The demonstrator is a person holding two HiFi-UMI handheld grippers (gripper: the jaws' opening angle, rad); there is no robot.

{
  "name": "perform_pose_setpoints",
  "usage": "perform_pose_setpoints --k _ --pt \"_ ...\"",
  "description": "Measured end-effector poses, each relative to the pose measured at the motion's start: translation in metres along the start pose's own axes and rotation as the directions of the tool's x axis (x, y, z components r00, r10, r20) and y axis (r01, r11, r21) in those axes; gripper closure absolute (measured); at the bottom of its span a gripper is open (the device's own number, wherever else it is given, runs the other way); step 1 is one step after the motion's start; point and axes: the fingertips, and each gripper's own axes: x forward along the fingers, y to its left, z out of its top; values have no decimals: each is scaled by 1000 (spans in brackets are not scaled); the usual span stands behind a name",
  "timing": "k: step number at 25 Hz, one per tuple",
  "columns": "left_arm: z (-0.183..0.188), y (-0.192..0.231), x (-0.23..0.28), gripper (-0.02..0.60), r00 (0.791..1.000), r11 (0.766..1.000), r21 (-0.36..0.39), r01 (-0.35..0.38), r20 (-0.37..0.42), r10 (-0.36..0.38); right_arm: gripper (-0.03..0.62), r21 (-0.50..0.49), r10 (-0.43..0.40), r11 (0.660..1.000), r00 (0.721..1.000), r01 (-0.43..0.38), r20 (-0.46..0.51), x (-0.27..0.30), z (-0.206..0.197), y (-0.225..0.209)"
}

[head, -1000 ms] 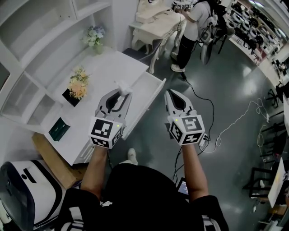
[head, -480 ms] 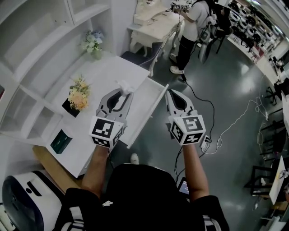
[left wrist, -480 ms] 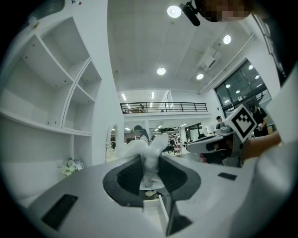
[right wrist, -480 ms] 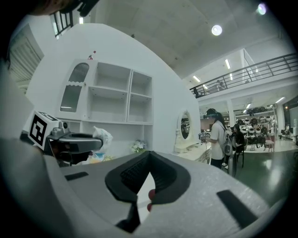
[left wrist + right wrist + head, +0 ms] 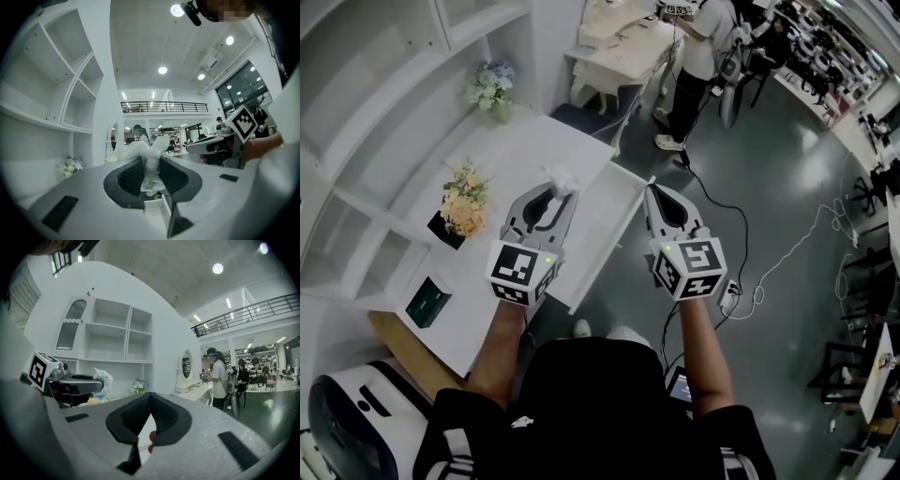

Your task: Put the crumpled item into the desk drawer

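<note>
My left gripper (image 5: pixel 555 190) is shut on a crumpled white item (image 5: pixel 561 177), which sticks out past its tips. It hangs over the near edge of the white desk (image 5: pixel 534 141), beside the pulled-out drawer (image 5: pixel 602 225). In the left gripper view the item (image 5: pixel 140 150) stands upright, pinched between the dark pads of the left gripper (image 5: pixel 151 161). My right gripper (image 5: pixel 651 192) hovers over the drawer's right rim, shut and holding nothing. In the right gripper view the tips of the right gripper (image 5: pixel 150 394) meet, and the crumpled item (image 5: pixel 104 378) shows at the left.
An orange flower arrangement (image 5: pixel 462 202), a pale bouquet (image 5: pixel 492 82) and a dark green box (image 5: pixel 424 300) sit on the desk below white shelves (image 5: pixel 384 56). A person (image 5: pixel 694 66) stands by another desk (image 5: pixel 623 47). Cables (image 5: pixel 787 253) trail over the dark floor.
The desk and drawer have drifted slightly in the head view. Both grippers keep nearly the same pose, and the left one still holds the crumpled item.
</note>
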Motion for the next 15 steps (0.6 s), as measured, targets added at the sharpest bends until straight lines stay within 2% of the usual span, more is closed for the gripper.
perform_pose_setpoints --k 15 --pt "-23 2 49 495 999 1000 -21 -4 -48 3 597 27 17 1000 999 -16 -30 33 -16 -39"
